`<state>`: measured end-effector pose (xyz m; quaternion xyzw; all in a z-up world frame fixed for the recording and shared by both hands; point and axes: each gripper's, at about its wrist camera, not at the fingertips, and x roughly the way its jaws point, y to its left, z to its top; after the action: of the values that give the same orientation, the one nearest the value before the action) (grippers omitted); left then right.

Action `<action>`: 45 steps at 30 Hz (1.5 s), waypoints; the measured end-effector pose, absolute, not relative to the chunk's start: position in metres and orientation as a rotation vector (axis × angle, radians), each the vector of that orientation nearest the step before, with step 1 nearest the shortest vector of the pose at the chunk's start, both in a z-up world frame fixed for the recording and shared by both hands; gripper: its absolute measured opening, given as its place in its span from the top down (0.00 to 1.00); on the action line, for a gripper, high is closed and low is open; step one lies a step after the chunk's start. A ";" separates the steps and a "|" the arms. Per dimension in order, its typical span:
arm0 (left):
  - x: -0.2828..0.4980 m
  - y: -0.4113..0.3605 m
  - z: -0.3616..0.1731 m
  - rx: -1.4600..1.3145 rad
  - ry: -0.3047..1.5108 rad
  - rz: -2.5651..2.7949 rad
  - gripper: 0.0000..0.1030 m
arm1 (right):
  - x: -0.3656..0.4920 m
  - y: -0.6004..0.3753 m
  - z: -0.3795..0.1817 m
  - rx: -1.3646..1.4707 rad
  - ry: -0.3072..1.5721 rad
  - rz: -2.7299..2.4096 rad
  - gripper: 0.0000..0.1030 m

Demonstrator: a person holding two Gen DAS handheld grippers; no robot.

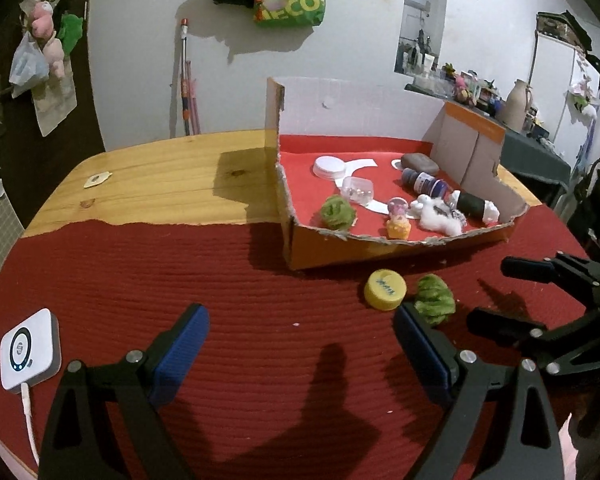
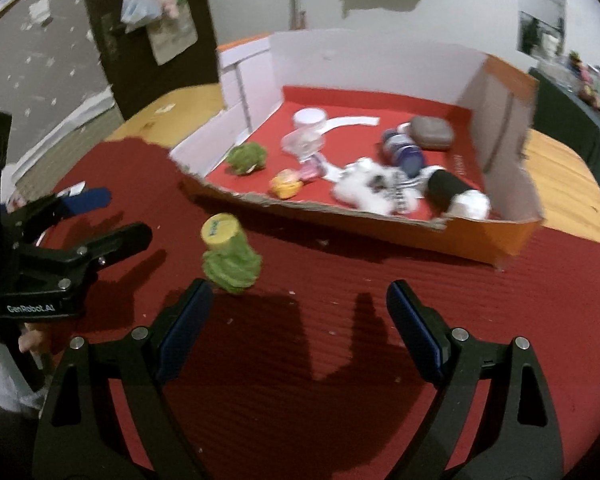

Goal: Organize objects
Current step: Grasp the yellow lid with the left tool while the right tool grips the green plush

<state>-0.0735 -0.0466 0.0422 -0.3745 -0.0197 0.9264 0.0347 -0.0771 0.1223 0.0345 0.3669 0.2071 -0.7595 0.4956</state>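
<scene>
Two green pompoms: one (image 1: 435,299) on the red mat near the desk's front edge, one (image 1: 337,211) in the cardboard box (image 1: 380,250). One yellow cap (image 1: 385,290) beside the outer pompom. In the box also: one white lid (image 1: 329,167), one clear cup (image 1: 357,189), one grey case (image 1: 419,163), one blue-capped bottle (image 1: 423,183), one white plush toy (image 1: 436,212), one small pink-and-yellow figure (image 1: 398,222). Two claws, left (image 1: 302,354) and right (image 2: 300,332).
</scene>
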 end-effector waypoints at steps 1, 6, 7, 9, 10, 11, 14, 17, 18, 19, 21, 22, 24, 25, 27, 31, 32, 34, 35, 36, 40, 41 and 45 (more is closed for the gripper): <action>-0.073 -0.050 0.042 -1.152 -0.070 2.846 0.08 | -0.076 0.118 0.033 0.890 0.522 -1.831 0.14; -0.075 -0.058 0.042 -1.171 -0.092 2.818 0.08 | -0.071 0.098 0.024 0.892 0.582 -1.798 0.14; -0.075 -0.059 0.041 -1.174 -0.089 2.813 0.08 | -0.070 0.094 0.023 0.888 0.598 -1.794 0.14; -0.077 -0.059 0.040 -1.181 -0.067 2.796 0.08 | -0.069 0.090 0.021 0.877 0.625 -1.795 0.14; -0.078 -0.058 0.039 -1.184 -0.050 2.781 0.08 | -0.068 0.090 0.021 0.870 0.638 -1.797 0.14; -0.078 -0.057 0.038 -1.188 -0.036 2.771 0.08 | -0.069 0.090 0.021 0.865 0.648 -1.801 0.14; -0.082 -0.051 0.034 -1.201 0.019 2.728 0.08 | -0.075 0.095 0.022 0.865 0.652 -1.808 0.14; -0.087 -0.040 0.030 -1.192 0.097 2.683 0.08 | -0.081 0.101 0.025 0.874 0.633 -1.801 0.14; -0.088 -0.037 0.029 -1.188 0.118 2.673 0.08 | -0.083 0.103 0.026 0.873 0.627 -1.795 0.14; -0.090 -0.033 0.028 -1.183 0.144 2.656 0.08 | -0.086 0.105 0.027 0.872 0.618 -1.783 0.14; -0.094 -0.027 0.026 -1.183 0.176 2.623 0.12 | -0.089 0.107 0.027 0.873 0.600 -1.747 0.14; -0.097 -0.024 0.026 -1.180 0.191 2.603 0.14 | -0.091 0.108 0.027 0.877 0.596 -1.729 0.14; -0.100 -0.020 0.025 -1.172 0.218 2.580 0.18 | -0.093 0.107 0.026 0.875 0.587 -1.691 0.14; -0.102 -0.018 0.025 -1.165 0.234 2.571 0.20 | -0.094 0.107 0.026 0.872 0.583 -1.668 0.14; -0.105 -0.014 0.025 -1.157 0.257 2.548 0.23 | -0.094 0.105 0.026 0.864 0.588 -1.631 0.16; -0.112 -0.007 0.022 -1.153 0.304 2.497 0.30 | -0.090 0.099 0.025 0.838 0.618 -1.568 0.22; -0.113 -0.006 0.022 -1.153 0.314 2.489 0.32 | -0.088 0.098 0.024 0.830 0.629 -1.557 0.25; -0.116 -0.003 0.020 -1.159 0.331 2.474 0.33 | -0.085 0.094 0.021 0.818 0.663 -1.540 0.30; -0.118 -0.002 0.019 -1.163 0.337 2.469 0.33 | -0.083 0.092 0.020 0.807 0.682 -1.540 0.31; -0.119 -0.002 0.019 -1.163 0.340 2.466 0.34 | -0.082 0.091 0.019 0.797 0.691 -1.538 0.32; -0.122 0.002 0.019 -1.160 0.334 2.431 0.43 | -0.080 0.090 0.018 0.774 0.701 -1.520 0.41; -0.122 0.002 0.018 -1.160 0.329 2.425 0.48 | -0.080 0.090 0.018 0.770 0.701 -1.515 0.44; -0.123 0.002 0.019 -1.147 0.288 2.392 0.70 | -0.077 0.089 0.019 0.754 0.698 -1.484 0.66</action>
<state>-0.1225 0.0019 0.0191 -0.4178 0.1051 0.8714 0.2344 -0.0772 0.0889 0.0188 0.3279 0.3034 -0.6454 0.6196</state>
